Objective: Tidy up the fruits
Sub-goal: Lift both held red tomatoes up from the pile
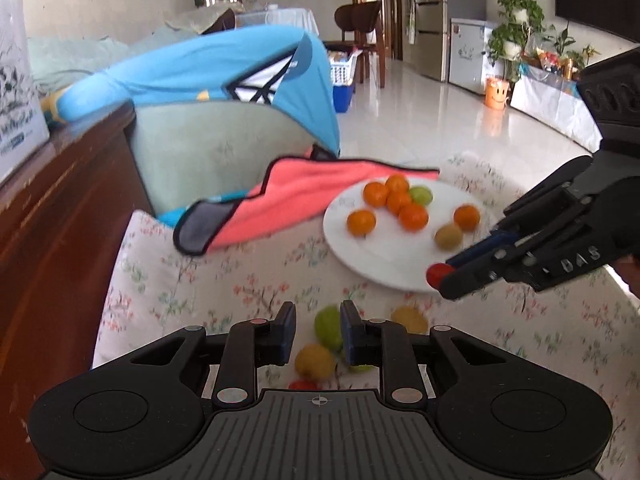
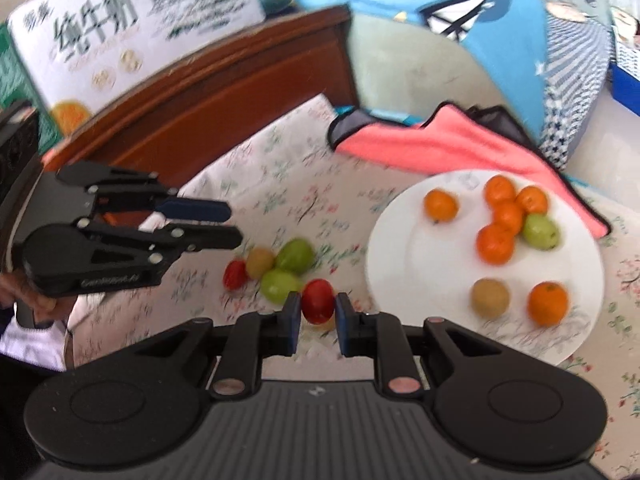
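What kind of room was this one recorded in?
Probably a home's open living and dining area: a fridge, a dining chair, potted plants, and fruit on a white plate over a floral cloth.

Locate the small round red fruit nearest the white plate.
The small round red fruit sits between the right gripper's jaws, just left of the white plate.

place: home, open living-dining room | cues: refrigerator (image 1: 430, 20); potted plants (image 1: 516, 28); dining chair (image 1: 360, 28); tiled floor (image 1: 420, 120); floral-clothed surface (image 1: 168, 280); milk carton box (image 2: 132, 32)
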Tool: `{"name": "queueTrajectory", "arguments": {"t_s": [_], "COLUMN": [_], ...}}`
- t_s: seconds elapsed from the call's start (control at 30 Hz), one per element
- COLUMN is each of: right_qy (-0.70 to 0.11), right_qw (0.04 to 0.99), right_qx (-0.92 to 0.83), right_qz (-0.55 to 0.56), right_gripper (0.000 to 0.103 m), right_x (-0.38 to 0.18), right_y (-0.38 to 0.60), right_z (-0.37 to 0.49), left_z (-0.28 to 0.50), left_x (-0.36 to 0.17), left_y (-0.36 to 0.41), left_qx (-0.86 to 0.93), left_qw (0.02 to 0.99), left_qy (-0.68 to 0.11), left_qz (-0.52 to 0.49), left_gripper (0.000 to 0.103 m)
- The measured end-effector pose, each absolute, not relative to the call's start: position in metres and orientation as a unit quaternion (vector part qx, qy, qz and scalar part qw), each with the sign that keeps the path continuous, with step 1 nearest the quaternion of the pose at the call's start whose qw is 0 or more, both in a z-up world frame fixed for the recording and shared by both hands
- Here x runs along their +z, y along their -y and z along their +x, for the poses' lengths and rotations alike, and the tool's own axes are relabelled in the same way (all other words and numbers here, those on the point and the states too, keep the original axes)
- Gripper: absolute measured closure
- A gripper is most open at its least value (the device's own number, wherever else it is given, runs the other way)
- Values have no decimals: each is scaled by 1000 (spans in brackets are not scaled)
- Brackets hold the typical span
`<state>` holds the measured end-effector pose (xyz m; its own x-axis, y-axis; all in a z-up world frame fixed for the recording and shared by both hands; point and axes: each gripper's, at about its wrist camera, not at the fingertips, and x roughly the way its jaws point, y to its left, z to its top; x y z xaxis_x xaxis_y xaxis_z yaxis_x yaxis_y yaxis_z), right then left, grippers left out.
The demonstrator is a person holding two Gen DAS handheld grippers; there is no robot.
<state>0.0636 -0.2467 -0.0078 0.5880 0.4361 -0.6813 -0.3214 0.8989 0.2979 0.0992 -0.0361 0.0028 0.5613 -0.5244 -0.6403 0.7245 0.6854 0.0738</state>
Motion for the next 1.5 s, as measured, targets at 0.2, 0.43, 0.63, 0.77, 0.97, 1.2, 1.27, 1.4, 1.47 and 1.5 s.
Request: {"name": "queueTrajectory", "arguments": {"t_s": [0.2, 0.43, 0.63, 0.77, 0.97, 1.2, 1.27, 1.4, 1.47, 1.5], "right_qy": [-390, -397, -403, -406, -410, -411, -410, -406, -404, -404], "right_qw": [895, 892, 889, 888, 886, 886, 886, 889, 889, 890], "right_qx": [184, 191, 193, 194, 194, 190, 190, 186, 181, 179], "right_qz": [110, 101, 98, 97, 96, 100, 102, 107, 112, 114], "right_gripper": [84, 84, 84, 84, 84, 84, 84, 84, 84, 84], "right_x": [-1, -4, -7, -9, -11, -13, -13, -11, -10, -10], "right_y": [272, 268, 263, 261, 260, 262, 264, 268, 272, 273], "right_z": [69, 67, 67, 68, 70, 71, 72, 73, 75, 75], "left_z": [101, 103, 102, 104, 105, 103, 102, 101, 101, 101], "left_x": [2, -27, -38, -45, -47, -36, -29, -14, -9, -7], "left_y": [34, 26, 26, 29, 28, 27, 26, 29, 31, 32], "left_qx": [-364, -353, -358, -358, -361, -357, -359, -361, -363, -364], "left_qw": [858, 831, 826, 827, 825, 834, 838, 848, 852, 853], "left_qy": [-314, -366, -369, -373, -378, -360, -351, -331, -324, -321], "left_qz": [182, 225, 231, 219, 216, 218, 214, 201, 192, 195], "left_gripper": [77, 75, 55, 57, 79, 82, 82, 82, 82, 82]}}
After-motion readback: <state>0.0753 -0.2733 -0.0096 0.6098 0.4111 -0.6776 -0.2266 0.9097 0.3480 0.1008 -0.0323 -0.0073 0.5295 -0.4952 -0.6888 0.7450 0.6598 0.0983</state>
